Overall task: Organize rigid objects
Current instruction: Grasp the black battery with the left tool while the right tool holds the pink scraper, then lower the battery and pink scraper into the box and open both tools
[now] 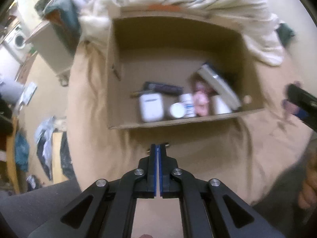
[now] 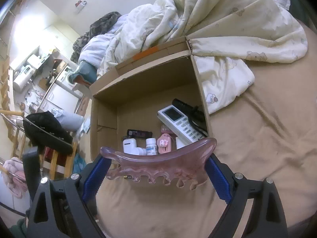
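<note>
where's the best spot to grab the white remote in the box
Grip the remote across its narrow sides near the screen end, coming from above. It leans tilted against the cardboard box wall with that end raised and free, while the button end sinks among the pink item and other clutter.

pink translucent comb [image 2: 158, 170] held crosswise, open cardboard box [image 2: 200, 87] with remote [image 2: 182, 125], perhaps bottles [image 2: 151, 146]

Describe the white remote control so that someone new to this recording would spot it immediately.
Start at the open cardboard box on the tan bedsheet. Along its right wall lies the long white remote control, tilted, with a grey screen above rows of pale buttons. Its neighbours are small bottles and a pink item; only it has buttons.
</note>
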`<state>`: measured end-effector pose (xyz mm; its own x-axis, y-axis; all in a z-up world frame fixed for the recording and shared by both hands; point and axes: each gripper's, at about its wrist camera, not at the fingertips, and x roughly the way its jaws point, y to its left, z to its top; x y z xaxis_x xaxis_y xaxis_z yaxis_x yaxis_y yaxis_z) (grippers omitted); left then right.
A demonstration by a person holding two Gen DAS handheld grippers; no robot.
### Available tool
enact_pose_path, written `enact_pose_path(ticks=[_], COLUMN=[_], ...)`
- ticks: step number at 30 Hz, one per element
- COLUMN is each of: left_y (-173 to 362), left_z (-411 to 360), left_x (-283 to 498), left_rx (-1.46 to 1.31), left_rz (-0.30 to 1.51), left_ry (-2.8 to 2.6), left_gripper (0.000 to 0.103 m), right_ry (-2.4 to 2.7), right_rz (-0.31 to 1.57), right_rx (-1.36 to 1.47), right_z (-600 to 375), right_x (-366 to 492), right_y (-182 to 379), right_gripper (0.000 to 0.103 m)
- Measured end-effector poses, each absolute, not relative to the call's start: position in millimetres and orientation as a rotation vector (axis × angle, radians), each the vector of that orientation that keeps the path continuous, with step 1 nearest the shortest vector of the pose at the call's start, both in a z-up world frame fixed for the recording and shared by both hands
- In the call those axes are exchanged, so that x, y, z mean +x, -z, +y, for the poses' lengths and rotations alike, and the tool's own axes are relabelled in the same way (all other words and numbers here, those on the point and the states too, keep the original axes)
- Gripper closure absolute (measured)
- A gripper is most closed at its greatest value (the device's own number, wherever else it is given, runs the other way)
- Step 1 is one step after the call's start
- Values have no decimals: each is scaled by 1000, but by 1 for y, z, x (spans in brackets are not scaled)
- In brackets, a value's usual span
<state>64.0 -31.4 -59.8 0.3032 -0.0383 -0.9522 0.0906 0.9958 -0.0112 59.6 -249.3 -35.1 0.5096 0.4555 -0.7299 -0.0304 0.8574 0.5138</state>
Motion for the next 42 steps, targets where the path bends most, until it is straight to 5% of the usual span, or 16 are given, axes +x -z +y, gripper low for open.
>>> enact_pose_path(ticks=[1, 3, 4, 10, 13, 15, 21, 33, 42], left_y=[72, 94, 104, 157, 165, 166, 159, 51, 10], left_z=[-28, -24, -23, -14, -19, -22, -27, -35, -30], left_x=[70, 79, 81, 106, 113, 113, 107, 76, 132], left_rx=[11, -46, -55, -207, -175, -157, -141, -53, -9], left_rz=[1301, 1347, 1361, 1467, 1470, 1473, 1502, 1242, 1130], left_ry=[68, 31, 4, -111, -114, -116, -100, 16, 39], left_gripper=[81, 41, 37, 38, 44, 61, 63, 63, 63], right_ry=[-304, -302, -301, -300, -300, -304, -312, -324, -310], right_rz=[1005, 1012, 1015, 1021, 1021, 1020, 1023, 1006, 970], right_rx=[473, 471, 470, 447, 448, 450, 435, 411, 376], right_z=[-248, -247, -246, -243, -243, -242, -237, -233, -226], right_x=[60, 61, 61, 61, 61, 61, 62, 69, 109], right_y=[36, 38, 38, 40, 39, 39, 38, 29, 21], right_gripper=[4, 4, 4, 4, 4, 4, 4, 4, 4])
